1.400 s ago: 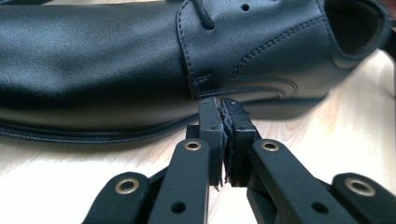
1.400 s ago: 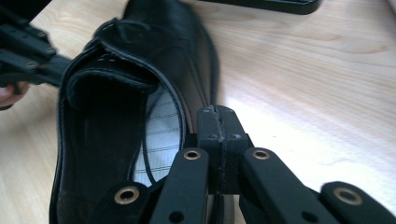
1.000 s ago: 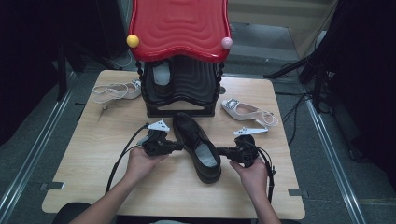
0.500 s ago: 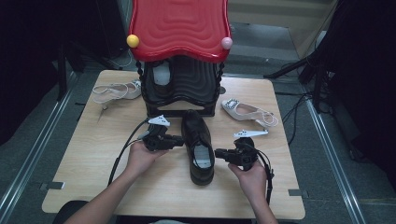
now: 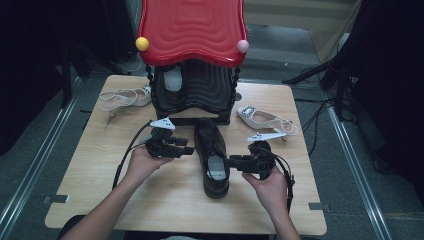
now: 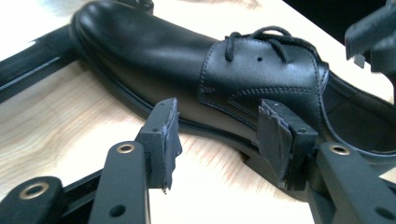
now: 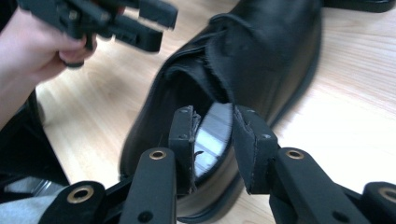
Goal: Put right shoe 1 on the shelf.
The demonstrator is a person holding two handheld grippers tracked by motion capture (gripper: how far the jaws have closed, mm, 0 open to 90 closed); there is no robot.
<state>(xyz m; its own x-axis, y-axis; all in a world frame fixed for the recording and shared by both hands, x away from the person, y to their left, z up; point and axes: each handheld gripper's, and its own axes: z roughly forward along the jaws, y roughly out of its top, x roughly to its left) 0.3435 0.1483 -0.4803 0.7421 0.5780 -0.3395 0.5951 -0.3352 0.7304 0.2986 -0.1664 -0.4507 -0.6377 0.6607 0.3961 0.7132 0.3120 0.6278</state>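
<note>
A black leather lace-up shoe (image 5: 212,155) lies in the middle of the wooden table (image 5: 100,200), toe toward the rack and heel toward the person. My right gripper (image 5: 231,161) meets it from the right. In the right gripper view its jaws straddle the shoe's side wall (image 7: 219,154) near the heel, one inside over the grey insole (image 7: 212,133) and one outside, drawn in on the wall. My left gripper (image 5: 189,150) stands open just left of the shoe. In the left gripper view the shoe's side (image 6: 224,88) lies beyond the spread jaws.
A black shoe rack (image 5: 195,95) with a red wavy top (image 5: 192,30) stands at the back of the table, with a shoe (image 5: 172,82) inside it. A white sandal (image 5: 122,97) lies to its left and another (image 5: 262,119) to its right. Cables trail from both grippers.
The shoe has turned from a diagonal to pointing straight at the rack, its heel swinging left. The right gripper moved left with it. The left gripper edged closer to the shoe.
</note>
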